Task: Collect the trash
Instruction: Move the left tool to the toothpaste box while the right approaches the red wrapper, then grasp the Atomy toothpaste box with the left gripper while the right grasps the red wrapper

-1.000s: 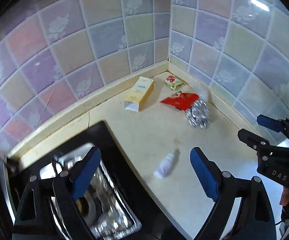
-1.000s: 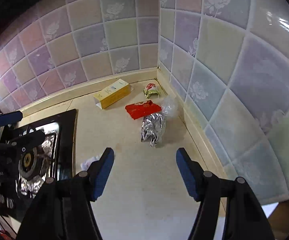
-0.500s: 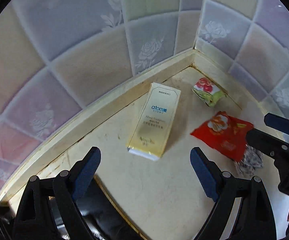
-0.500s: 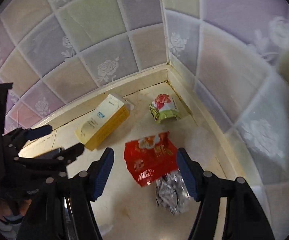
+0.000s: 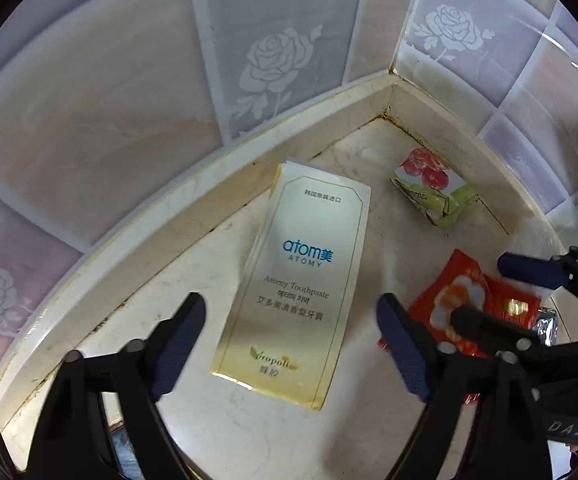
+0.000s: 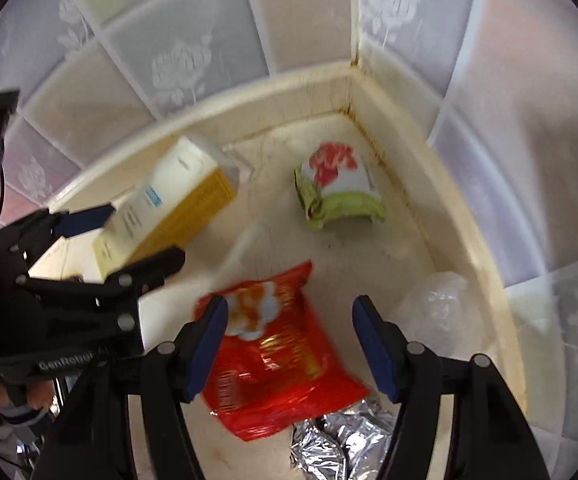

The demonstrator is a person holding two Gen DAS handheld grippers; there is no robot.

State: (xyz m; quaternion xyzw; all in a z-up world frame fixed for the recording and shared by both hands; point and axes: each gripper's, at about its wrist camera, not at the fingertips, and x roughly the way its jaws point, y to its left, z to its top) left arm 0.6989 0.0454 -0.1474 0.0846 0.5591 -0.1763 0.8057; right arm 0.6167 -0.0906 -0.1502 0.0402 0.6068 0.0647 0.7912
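Fingers of the left gripper (image 5: 291, 344) stand wide apart and empty, straddling the near end of the toothpaste box (image 5: 297, 280), which lies flat between them. Those of the right gripper (image 6: 287, 340) gape too, holding nothing, over the red snack packet (image 6: 277, 352). Ahead of them sits a folded green wrapper (image 6: 339, 188); crumpled foil (image 6: 337, 440) lies beneath. Closing on the box's broad face, the pads may slip.
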